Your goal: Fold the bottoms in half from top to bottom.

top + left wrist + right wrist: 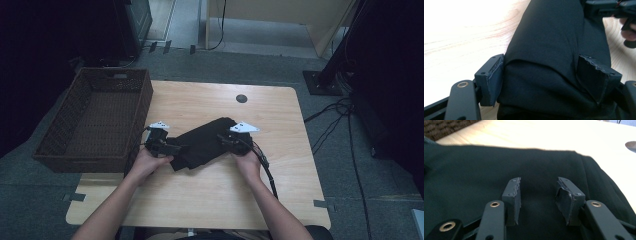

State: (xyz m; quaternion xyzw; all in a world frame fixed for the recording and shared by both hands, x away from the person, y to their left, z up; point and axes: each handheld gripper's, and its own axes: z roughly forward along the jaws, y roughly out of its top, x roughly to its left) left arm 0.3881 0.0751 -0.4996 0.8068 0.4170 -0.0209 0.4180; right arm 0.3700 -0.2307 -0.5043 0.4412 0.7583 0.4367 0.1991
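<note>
A folded black cloth (205,142) lies at the middle of the wooden table (225,195). My left gripper (172,148) is at its left end. In the left gripper view the jaws (544,75) stand wide with the folded end of the cloth (549,32) between them; the pads sit at its sides without pinching it. My right gripper (222,139) is over the cloth's right end. In the right gripper view its jaws (537,192) stand apart just above the flat cloth (474,175), with nothing gripped. The right gripper (609,7) also shows at the far end of the cloth in the left gripper view.
A brown wicker basket (95,120) stands at the table's left edge, close to the left hand. A round dark hole (241,98) sits near the table's far edge. Cables trail from the right gripper toward the near right. Bare wood lies in front of the cloth.
</note>
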